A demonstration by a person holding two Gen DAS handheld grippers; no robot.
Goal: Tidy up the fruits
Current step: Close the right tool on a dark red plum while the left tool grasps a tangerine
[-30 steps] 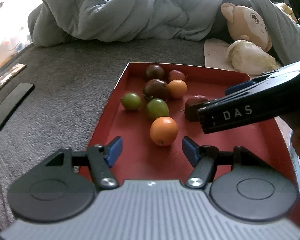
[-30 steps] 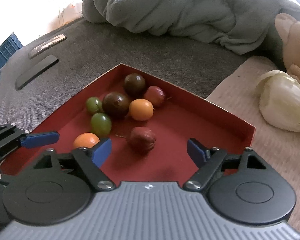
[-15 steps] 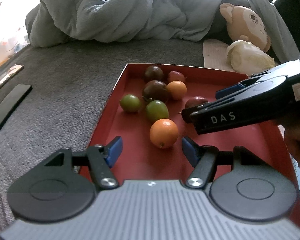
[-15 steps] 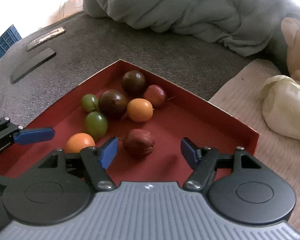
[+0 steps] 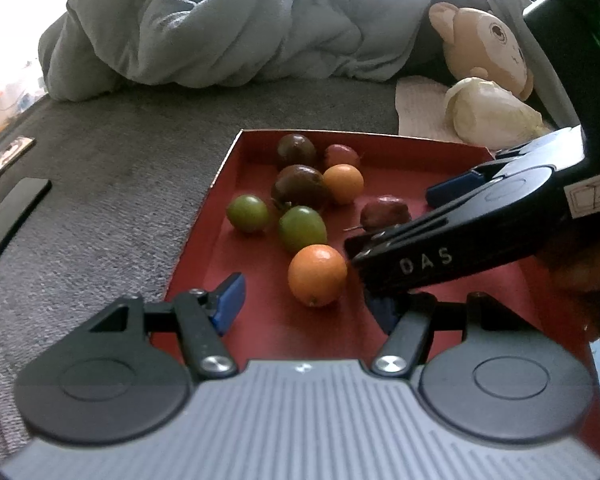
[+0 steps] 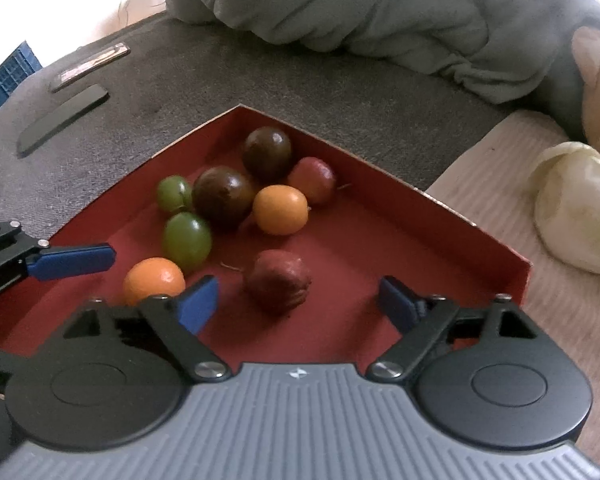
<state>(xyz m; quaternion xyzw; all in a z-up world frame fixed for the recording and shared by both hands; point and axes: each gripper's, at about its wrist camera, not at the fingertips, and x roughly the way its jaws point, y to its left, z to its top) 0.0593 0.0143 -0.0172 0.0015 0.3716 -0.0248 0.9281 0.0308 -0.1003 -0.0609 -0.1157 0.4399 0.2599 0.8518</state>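
A red cardboard tray (image 5: pixel 260 320) (image 6: pixel 360 280) on a grey surface holds several small fruits. My left gripper (image 5: pixel 306 306) is open, with an orange fruit (image 5: pixel 317 274) (image 6: pixel 153 280) just ahead between its fingers. My right gripper (image 6: pixel 298 298) is open, with a wrinkled dark red fruit (image 6: pixel 278 280) (image 5: pixel 384 212) between its fingertips. Farther back lie two green fruits (image 6: pixel 186 242), two dark purple ones (image 6: pixel 224 196), another orange (image 6: pixel 280 209) and a red one (image 6: pixel 312 179). The right gripper crosses the left wrist view and hides part of the left gripper's right finger.
A rumpled grey-blue blanket (image 5: pixel 240 32) lies behind the tray. A plush toy (image 5: pixel 484 48) and a pale cabbage (image 6: pixel 580 208) on a beige cloth (image 6: pixel 500 152) sit to the right. A black phone (image 6: pixel 62 118) and a flat metallic object (image 6: pixel 92 66) lie at far left.
My right gripper has moved forward and left over the tray, bringing the wrinkled red fruit between its fingertips. My left gripper has hardly moved.
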